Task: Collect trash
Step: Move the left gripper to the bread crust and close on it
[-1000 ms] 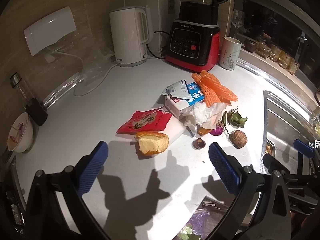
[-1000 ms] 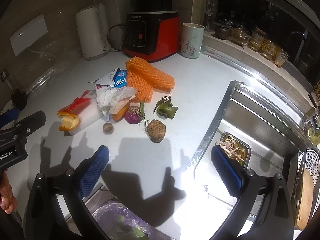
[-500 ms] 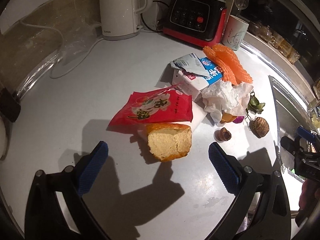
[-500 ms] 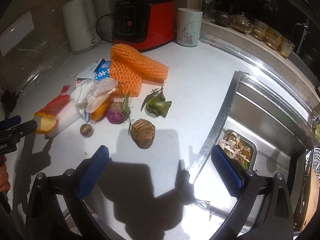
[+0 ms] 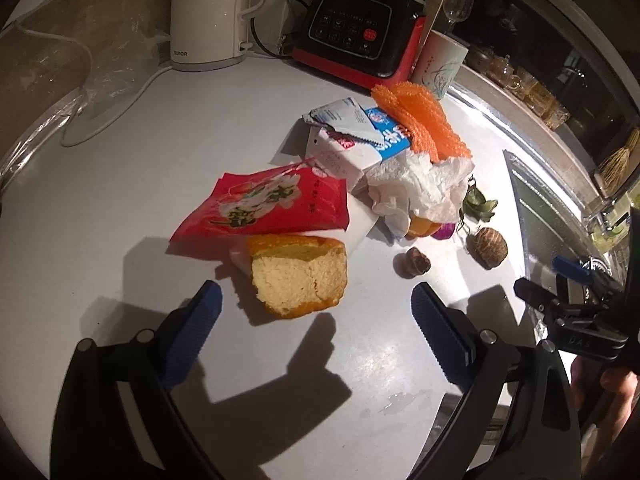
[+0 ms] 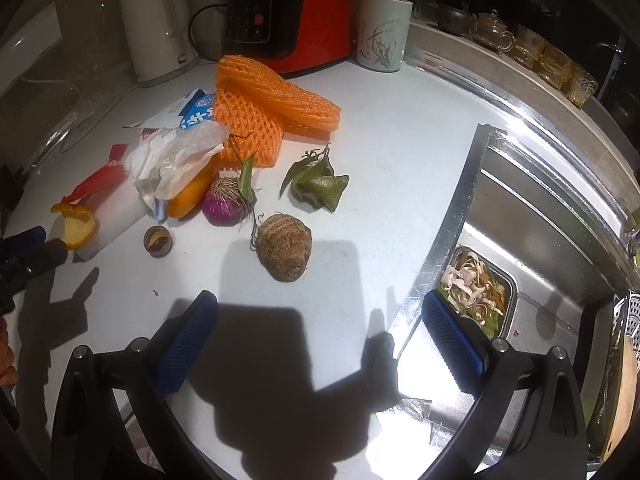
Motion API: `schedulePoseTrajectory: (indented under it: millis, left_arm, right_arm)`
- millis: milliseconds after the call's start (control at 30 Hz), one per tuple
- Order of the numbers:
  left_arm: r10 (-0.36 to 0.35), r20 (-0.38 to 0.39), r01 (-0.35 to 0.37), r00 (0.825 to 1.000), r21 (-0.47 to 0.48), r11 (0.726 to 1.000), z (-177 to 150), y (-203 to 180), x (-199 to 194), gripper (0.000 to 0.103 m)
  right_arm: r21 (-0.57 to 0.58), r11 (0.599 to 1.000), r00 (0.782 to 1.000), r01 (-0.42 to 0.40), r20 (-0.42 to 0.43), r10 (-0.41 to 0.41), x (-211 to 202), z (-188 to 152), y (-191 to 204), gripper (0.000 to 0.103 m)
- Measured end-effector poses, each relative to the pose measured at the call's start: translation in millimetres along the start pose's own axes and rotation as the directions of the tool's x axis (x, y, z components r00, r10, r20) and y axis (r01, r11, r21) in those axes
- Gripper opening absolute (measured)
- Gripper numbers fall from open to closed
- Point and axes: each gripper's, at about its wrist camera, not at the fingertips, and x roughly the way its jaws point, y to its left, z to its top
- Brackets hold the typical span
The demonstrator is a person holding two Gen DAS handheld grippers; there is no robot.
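A pile of trash lies on the white counter. In the left wrist view a chunk of bread [image 5: 299, 276] lies just ahead of my open left gripper [image 5: 316, 332], between its blue pads. Behind it are a red snack bag [image 5: 268, 206], a milk carton [image 5: 360, 148], crumpled tissue [image 5: 420, 192] and orange foam netting [image 5: 424, 120]. In the right wrist view my open right gripper [image 6: 320, 344] hovers just short of a brown taro root [image 6: 285, 252]. Beyond are a purple onion [image 6: 224, 208], a leaf wrap [image 6: 320, 186], a nut shell [image 6: 157, 241] and the netting [image 6: 272, 108].
A white kettle [image 5: 208, 16], a red blender base [image 5: 360, 36] and a mug [image 6: 384, 32] stand at the back. A steel sink [image 6: 532, 216] with a tray of scraps [image 6: 476, 288] lies to the right. A cord [image 5: 100, 116] runs across the counter's left side.
Both grippers have moved forward and down toward the pile. The bread now sits close between the left pads; the taro is nearer the right gripper. Both stay open.
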Motion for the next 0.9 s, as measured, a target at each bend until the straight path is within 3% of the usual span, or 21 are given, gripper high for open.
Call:
schedulePoseTrajectory:
  millis: [133,333,400,467,533,700,833,900]
  left_arm:
    - [0.005,0.013,-0.006,1.000,0.015,1.000,13,2,5,0.092]
    - [0.011,-0.034,-0.009,0.999,0.068,0.998,20,-2,28,0.091]
    - [0.005,-0.034,-0.002,0.999,0.071,0.997,21,-4,31,0.085]
    - [0.028,-0.036,-0.025,0.999,0.080,0.996,22,-7,34,0.066]
    - [0.036,-0.047,-0.031,0.998,0.091,0.995,21,-9,38,0.055]
    - [0.038,-0.035,-0.035,0.999,0.094,0.995,19,-8,34,0.050]
    - [0.032,-0.015,-0.031,0.999,0.108,0.994,16,-9,22,0.029]
    - [0.021,-0.014,-0.019,1.000,0.106,0.994,15,-8,20,0.024]
  right_arm:
    - [0.013,1.000,1.000,-0.003,-0.011,0.003,1,-3,-3,0.101]
    - [0.012,1.000,1.000,-0.001,-0.024,0.001,4,-6,-5,0.101]
    - [0.017,1.000,1.000,-0.004,-0.030,0.004,6,-8,-6,0.101]
    - [0.020,1.000,0.999,-0.004,-0.035,0.005,7,-10,-7,0.101]
    - [0.022,1.000,0.999,-0.004,-0.037,0.005,8,-11,-9,0.101]
    - [0.030,1.000,0.999,-0.006,-0.038,0.007,8,-13,-13,0.101]
    - [0.033,0.999,0.999,-0.010,-0.035,0.011,7,-12,-13,0.101]
    - [0.033,0.999,0.999,-0.014,-0.035,0.016,7,-12,-13,0.101]
